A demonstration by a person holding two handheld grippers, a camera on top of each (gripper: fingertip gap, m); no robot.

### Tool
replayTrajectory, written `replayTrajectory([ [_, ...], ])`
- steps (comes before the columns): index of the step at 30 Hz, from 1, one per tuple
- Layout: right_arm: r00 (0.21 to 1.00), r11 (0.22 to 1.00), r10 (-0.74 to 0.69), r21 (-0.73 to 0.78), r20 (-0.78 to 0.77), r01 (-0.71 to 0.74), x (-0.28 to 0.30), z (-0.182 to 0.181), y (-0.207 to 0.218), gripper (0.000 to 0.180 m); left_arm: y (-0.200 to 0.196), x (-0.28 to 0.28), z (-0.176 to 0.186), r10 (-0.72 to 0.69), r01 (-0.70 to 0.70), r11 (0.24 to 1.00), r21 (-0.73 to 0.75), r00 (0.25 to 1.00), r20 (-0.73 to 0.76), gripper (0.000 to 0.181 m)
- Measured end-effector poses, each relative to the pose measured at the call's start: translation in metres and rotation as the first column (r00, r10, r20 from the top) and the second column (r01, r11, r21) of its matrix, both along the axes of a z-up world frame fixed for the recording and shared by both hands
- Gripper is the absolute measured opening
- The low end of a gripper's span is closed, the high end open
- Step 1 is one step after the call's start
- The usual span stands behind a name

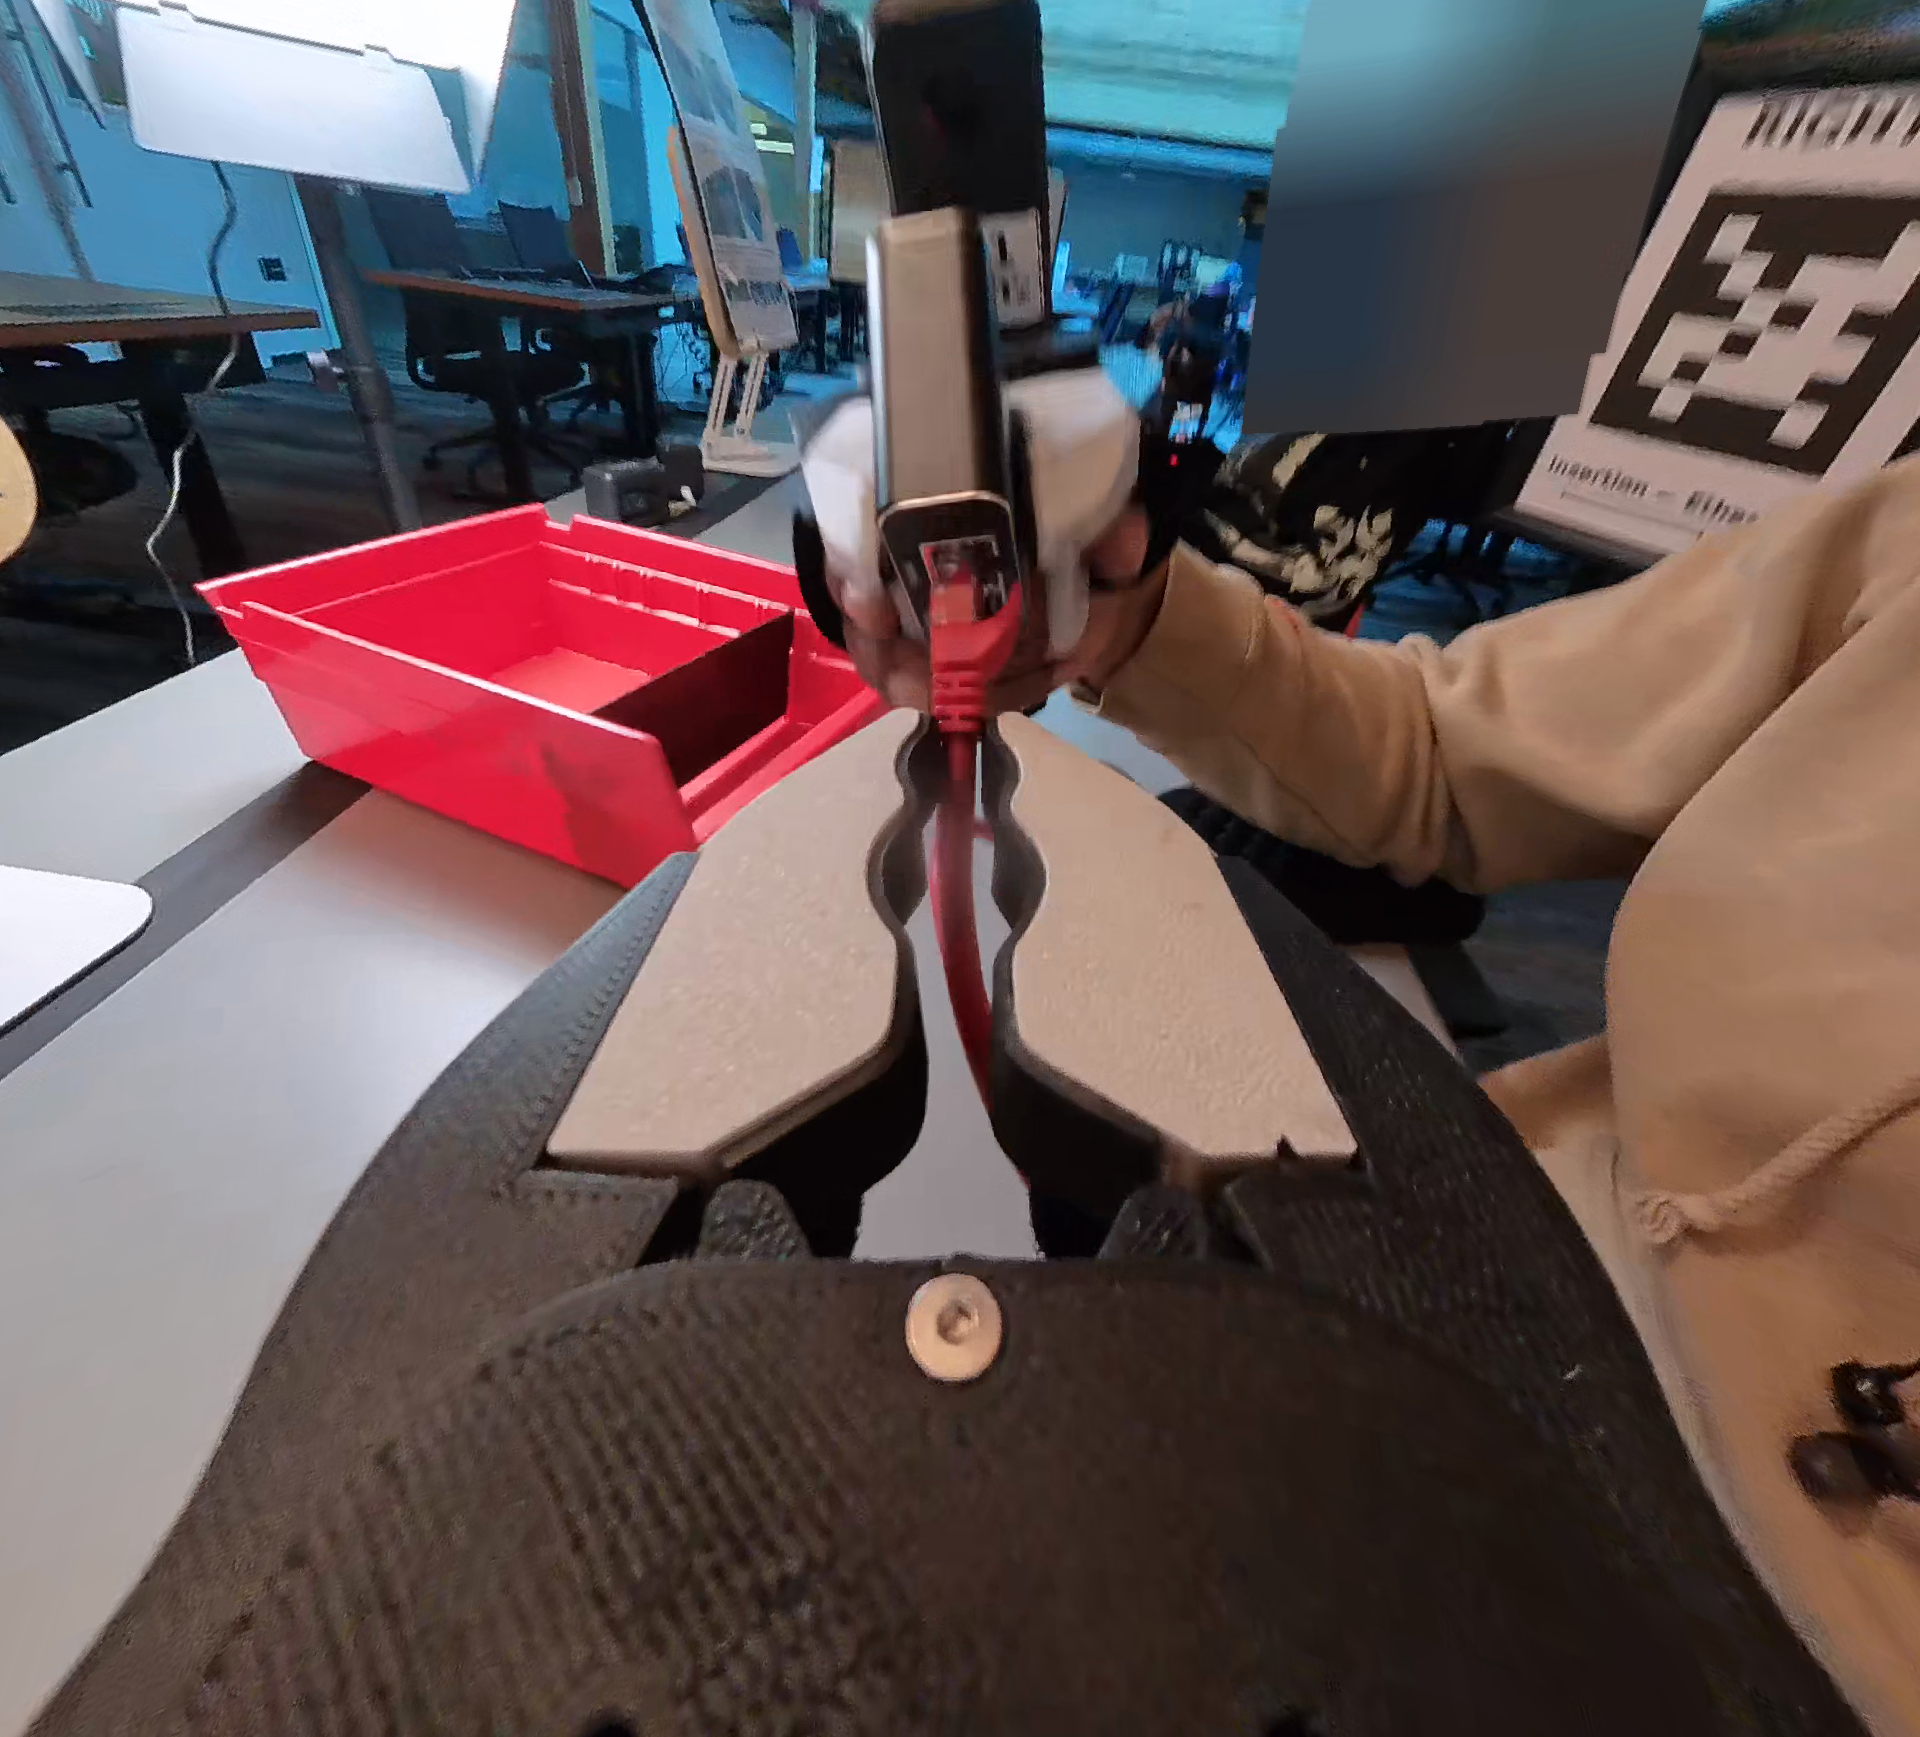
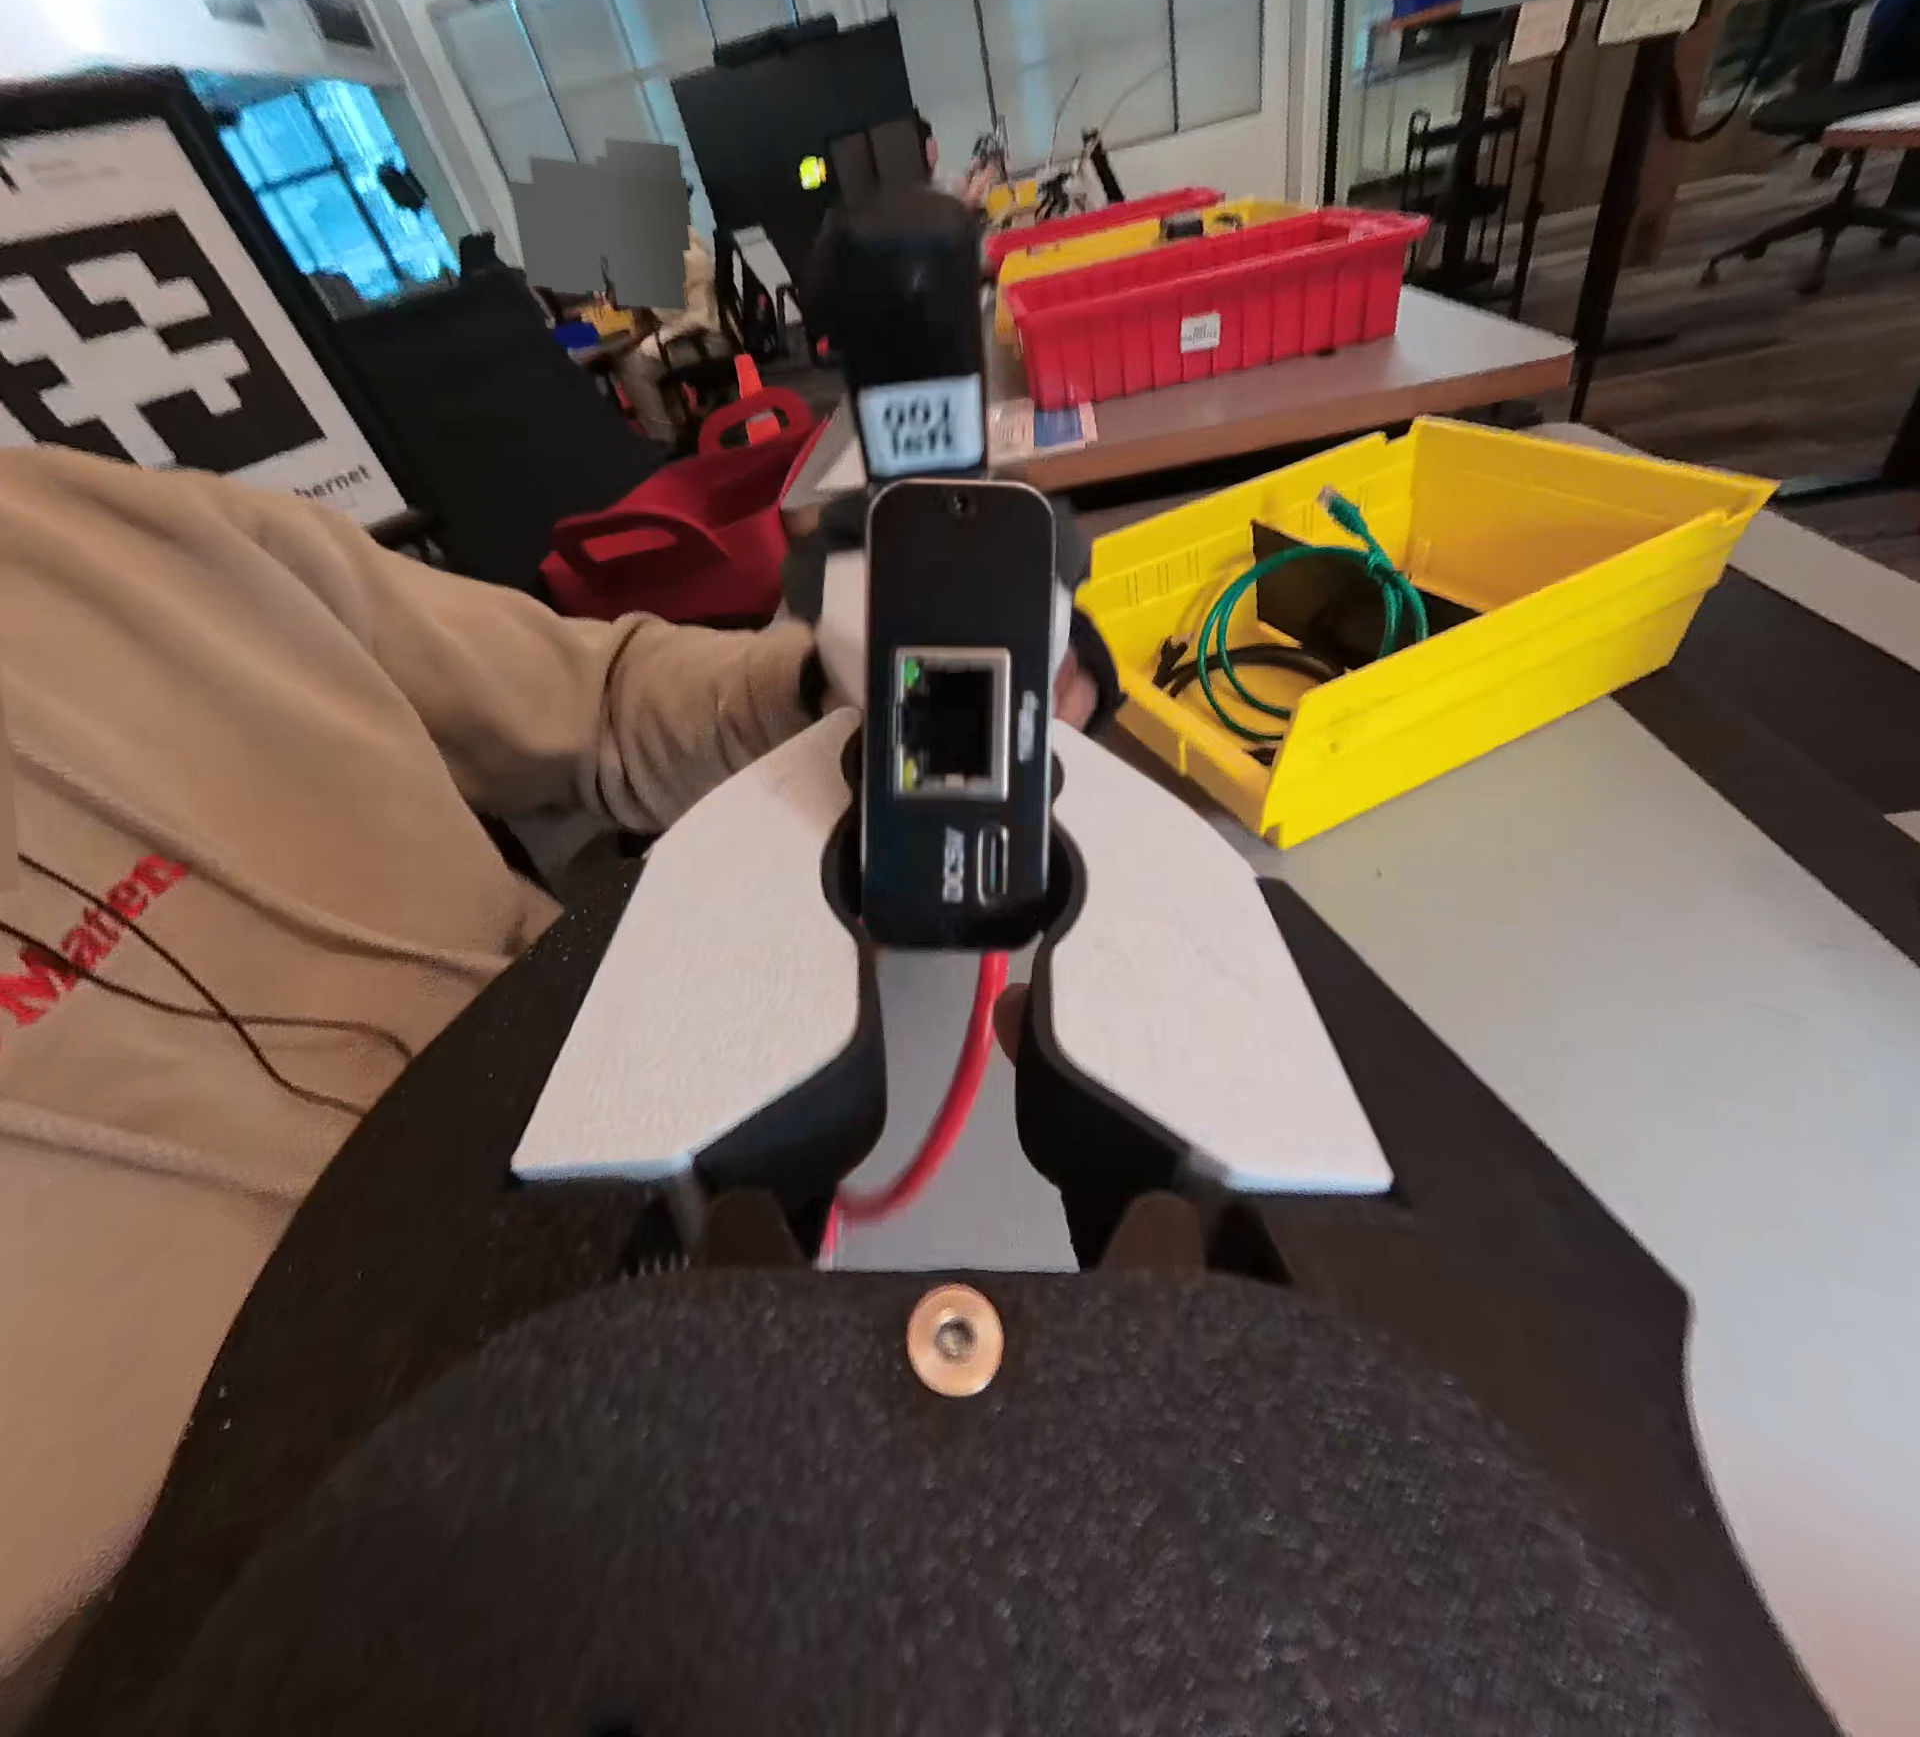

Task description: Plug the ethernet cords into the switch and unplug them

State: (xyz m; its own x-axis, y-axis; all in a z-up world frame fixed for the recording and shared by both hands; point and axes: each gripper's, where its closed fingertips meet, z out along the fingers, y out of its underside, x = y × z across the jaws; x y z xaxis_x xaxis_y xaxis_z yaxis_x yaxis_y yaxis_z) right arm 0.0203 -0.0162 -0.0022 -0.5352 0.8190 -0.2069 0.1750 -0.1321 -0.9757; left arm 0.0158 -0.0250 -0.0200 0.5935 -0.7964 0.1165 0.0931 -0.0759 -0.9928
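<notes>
The left tongs (image 1: 958,737) are nearly closed, their tips pinching the red cord (image 1: 961,908) just behind its plug (image 1: 966,648). The plug sits in a port at one end of the switch (image 1: 940,399), a small silver and black box held up in the air above the counter (image 1: 312,960). The cord runs back between the two grey fingers (image 1: 769,970) toward the camera.

The right tongs (image 2: 954,814) are closed on the switch (image 2: 956,721), gripping it by its sides. From this side the end facing the camera shows an empty network port (image 2: 951,723) and a smaller oval socket below it. A loop of the red cord (image 2: 940,1116) hangs underneath the switch.

A red bin (image 1: 499,679) with a black divider stands on the counter beyond the left tongs. A yellow bin (image 2: 1455,617) stands toward the counter's far right edge; it holds a coiled green cord (image 2: 1299,638) and a black cord (image 2: 1236,664). A person's beige sleeve (image 1: 1455,700) reaches in behind the switch.
</notes>
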Motion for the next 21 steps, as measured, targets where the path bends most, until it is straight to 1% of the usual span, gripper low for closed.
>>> replayTrajectory([
  [1,1.0,1.0,0.014,0.005,0.003,-0.014,-0.001,-0.005,-0.003,0.026,-0.002,-0.003,0.007,-0.013,0.013,1.0,-0.005,0.999,0.033,0.007],
  [2,1.0,1.0,0.013,-0.016,-0.013,-0.013,-0.003,-0.006,-0.004,0.026,-0.004,-0.005,0.009,-0.014,0.014,1.0,-0.016,1.0,0.009,0.007],
  [4,1.0,1.0,0.019,-0.002,-0.006,-0.019,-0.007,-0.011,-0.003,0.026,-0.003,-0.01,0.0,0.045,-0.052,0.998,-0.033,0.984,-0.175,0.007],
  [5,0.998,0.999,0.05,-0.012,-0.023,-0.05,-0.006,-0.007,-0.007,0.026,-0.007,-0.011,0.002,0.039,-0.046,0.999,-0.028,0.978,-0.204,0.007],
  [6,0.997,0.997,0.07,-0.024,-0.036,-0.071,-0.005,-0.002,-0.011,0.026,-0.01,-0.01,0.006,0.018,-0.025,0.999,-0.032,0.98,-0.198,0.007],
  [8,0.996,0.999,0.031,-0.002,-0.08,-0.032,-0.008,0.004,-0.01,0.026,-0.011,-0.012,0.007,0.015,-0.023,0.999,-0.034,0.98,-0.197,0.007],
  [9,0.993,1.0,0.012,-0.023,-0.115,-0.015,-0.008,0.01,-0.009,0.026,-0.01,-0.012,0.007,0.015,-0.023,0.999,-0.039,0.982,-0.187,0.007],
  [12,0.982,0.984,-0.023,-0.179,-0.188,-0.011,-0.007,0.027,-0.003,0.026,-0.006,-0.007,0.006,0.005,-0.012,0.998,-0.058,0.992,-0.122,0.008],
  [17,0.961,0.948,-0.104,-0.319,-0.256,0.017,-0.009,0.037,0.007,0.026,0.0,-0.001,0.001,0.012,-0.02,0.995,-0.102,0.997,-0.074,0.008],
  [18,0.959,0.943,-0.109,-0.332,-0.26,0.017,-0.009,0.038,0.008,0.026,0.0,0.0,-0.001,0.012,-0.021,0.994,-0.107,0.997,-0.082,0.008],
  [21,0.965,0.956,-0.123,-0.287,-0.23,0.053,-0.011,0.033,0.008,0.026,0.001,0.001,-0.005,0.016,-0.027,0.992,-0.127,0.996,-0.087,0.008],
])
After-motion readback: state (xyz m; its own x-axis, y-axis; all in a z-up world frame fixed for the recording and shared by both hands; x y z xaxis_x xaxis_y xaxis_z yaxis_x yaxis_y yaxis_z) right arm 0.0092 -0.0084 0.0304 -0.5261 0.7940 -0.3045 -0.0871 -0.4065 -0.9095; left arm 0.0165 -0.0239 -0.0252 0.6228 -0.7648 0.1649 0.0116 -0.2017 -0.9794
